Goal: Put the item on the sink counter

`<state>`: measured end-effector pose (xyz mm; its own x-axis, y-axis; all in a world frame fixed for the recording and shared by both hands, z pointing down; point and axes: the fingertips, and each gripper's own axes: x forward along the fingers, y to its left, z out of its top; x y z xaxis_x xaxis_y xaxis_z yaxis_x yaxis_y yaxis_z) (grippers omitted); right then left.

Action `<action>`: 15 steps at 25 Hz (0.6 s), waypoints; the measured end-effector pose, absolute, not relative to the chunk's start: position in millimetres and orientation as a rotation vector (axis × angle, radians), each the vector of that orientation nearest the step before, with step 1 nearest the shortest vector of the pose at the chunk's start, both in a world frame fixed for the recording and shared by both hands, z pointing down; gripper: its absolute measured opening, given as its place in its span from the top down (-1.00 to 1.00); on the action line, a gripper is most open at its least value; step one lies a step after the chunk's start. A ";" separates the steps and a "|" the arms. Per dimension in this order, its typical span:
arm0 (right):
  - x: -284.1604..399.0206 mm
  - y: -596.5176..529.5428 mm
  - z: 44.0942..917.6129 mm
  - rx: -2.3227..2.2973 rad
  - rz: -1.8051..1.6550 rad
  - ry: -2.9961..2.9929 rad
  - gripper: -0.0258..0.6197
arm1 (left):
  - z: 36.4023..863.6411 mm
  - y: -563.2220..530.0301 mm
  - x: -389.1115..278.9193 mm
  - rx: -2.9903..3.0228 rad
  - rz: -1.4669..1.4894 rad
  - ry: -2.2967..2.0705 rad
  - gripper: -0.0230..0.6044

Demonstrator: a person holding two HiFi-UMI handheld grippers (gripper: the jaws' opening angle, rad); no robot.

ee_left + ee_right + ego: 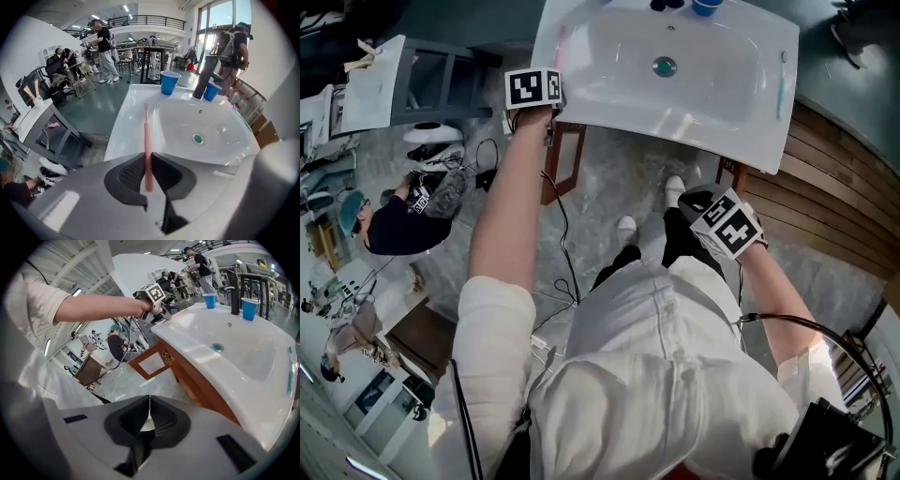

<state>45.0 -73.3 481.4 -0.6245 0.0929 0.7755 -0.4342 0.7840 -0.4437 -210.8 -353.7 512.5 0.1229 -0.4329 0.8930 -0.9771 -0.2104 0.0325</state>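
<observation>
Pinching the toothbrush [146, 131] by its near end, the left gripper [147, 158] holds it along the counter's [123, 133] left rim; seemingly only release remains. Right gripper [149, 398] pressed together, empty.

With the left arm [511, 202] outstretched, the left tongs [147, 157] pinch a pink toothbrush [146, 133]; the right tongs [149, 401] sit low, jaws together.
</observation>
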 end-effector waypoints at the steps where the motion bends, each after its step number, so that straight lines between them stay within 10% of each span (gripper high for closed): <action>1: 43.9 -71.7 480.7 0.261 0.781 -2.118 0.90 | 509.5 -350.2 -208.8 1.745 1.028 -1.371 0.77; 15: -13.2 -11.5 471.6 0.353 0.741 -2.128 0.90 | 471.4 -249.2 -202.1 1.884 0.957 -1.269 0.77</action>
<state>-13.2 -11.5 471.6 -0.6126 0.0075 0.7903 -0.4852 0.7858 -0.3836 -202.1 -249.2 471.4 0.2600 -0.4573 0.8504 -0.9435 -0.3076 0.1231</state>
